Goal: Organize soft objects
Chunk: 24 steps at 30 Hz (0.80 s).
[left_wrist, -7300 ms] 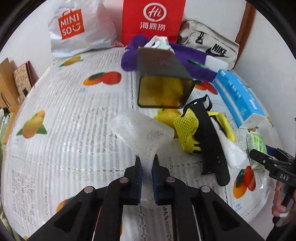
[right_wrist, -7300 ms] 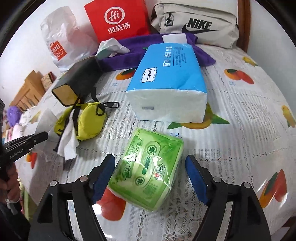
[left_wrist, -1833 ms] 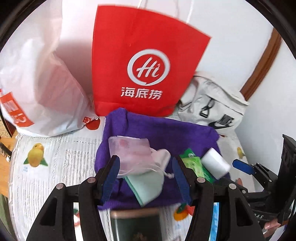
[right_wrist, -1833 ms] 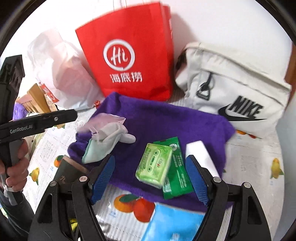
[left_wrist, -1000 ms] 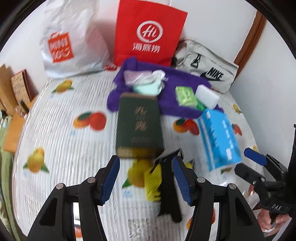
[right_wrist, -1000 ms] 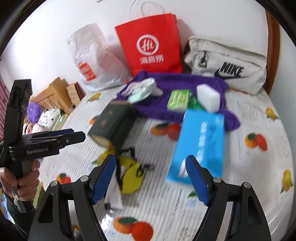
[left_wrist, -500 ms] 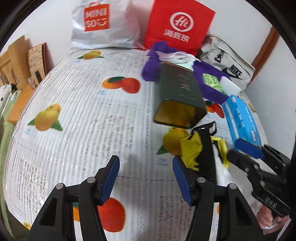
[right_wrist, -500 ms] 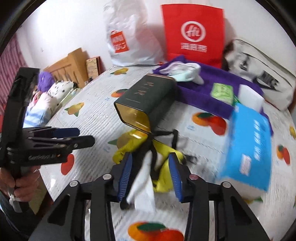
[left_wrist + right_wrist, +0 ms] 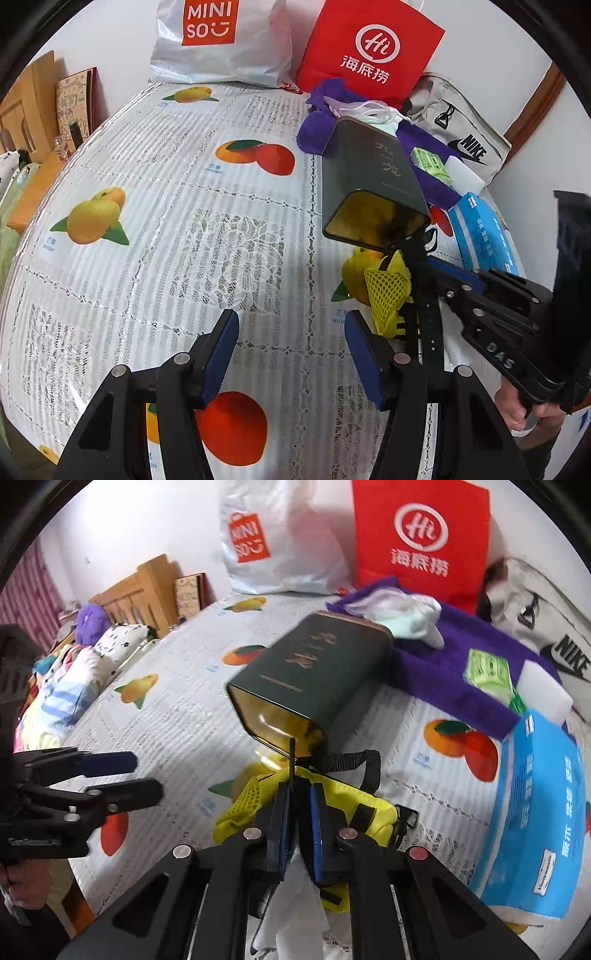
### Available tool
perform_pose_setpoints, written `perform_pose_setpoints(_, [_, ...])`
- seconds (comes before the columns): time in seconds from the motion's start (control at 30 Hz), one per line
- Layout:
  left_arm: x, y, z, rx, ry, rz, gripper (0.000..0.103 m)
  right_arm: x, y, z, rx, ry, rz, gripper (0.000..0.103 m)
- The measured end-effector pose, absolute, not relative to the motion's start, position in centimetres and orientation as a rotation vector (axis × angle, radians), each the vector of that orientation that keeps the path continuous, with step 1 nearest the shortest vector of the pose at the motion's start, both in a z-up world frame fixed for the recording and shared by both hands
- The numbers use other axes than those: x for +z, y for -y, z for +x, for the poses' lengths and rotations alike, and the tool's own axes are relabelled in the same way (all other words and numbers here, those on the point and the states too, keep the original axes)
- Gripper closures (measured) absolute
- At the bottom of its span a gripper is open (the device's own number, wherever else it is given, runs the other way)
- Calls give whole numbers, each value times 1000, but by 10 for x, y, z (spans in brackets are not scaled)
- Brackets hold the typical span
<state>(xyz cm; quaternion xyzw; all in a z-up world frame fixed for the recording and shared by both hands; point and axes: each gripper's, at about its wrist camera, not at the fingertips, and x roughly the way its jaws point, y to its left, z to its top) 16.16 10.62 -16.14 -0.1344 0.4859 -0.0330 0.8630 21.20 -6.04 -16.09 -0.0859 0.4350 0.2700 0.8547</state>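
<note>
Yellow pouch (image 9: 343,808) with black strap (image 9: 351,760) lies on the fruit-print tablecloth (image 9: 166,229), just in front of the open mouth of the dark green tin (image 9: 314,672) that lies on its side. My right gripper (image 9: 297,805) is right on it: fingers nearly together, pinching what looks like the strap or the pouch's top edge; white tissue (image 9: 295,904) hangs below the fingers, and I can't tell if it is in the grip too. My left gripper (image 9: 291,328) is wide open and holds nothing, over bare cloth, with the pouch's yellow mesh end (image 9: 388,291) just off its right finger.

The pouch's long axis runs roughly across my right gripper's view, mesh end to the left, strap loop toward the tin. So the right hand is the nearer one, already in contact; the left is beside it, not touching.

The purple towel (image 9: 454,679) sits beyond the tin, holding the green tissue pack (image 9: 487,672), white sponge (image 9: 543,686) and a pale pouch (image 9: 402,616). My guess: the yellow pouch goes there next, up and past the tin, forward-right of my right gripper. The blue tissue box (image 9: 535,812) lies to the right. Risk: the dangling strap snags the tin's rim.
</note>
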Motion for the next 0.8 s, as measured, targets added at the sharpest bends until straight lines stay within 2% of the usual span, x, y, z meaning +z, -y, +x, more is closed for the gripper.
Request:
perform_pose_setpoints(0.2, [-165,-108,159,-68,-1029,-295,46,-157,66,205,580,-927,-166,92])
perform_pose_setpoints(0.5, [-167,-109,156,-73,-1039,-307,46,-170,55,216,562,-982,-253,84])
perform_pose_setpoints(0.63, [-168,-111,157,-73,-1039,-311,46,-170,48,221,570,-975,-284,85])
perform_pose_setpoints(0.7, [-168,-112,157,-72,-1043,-311,46,-169,45,221,584,-962,-298,90])
perform_pose_setpoints(0.8, [-169,-112,157,-72,-1046,-313,46,-162,47,215,594,-926,-281,91])
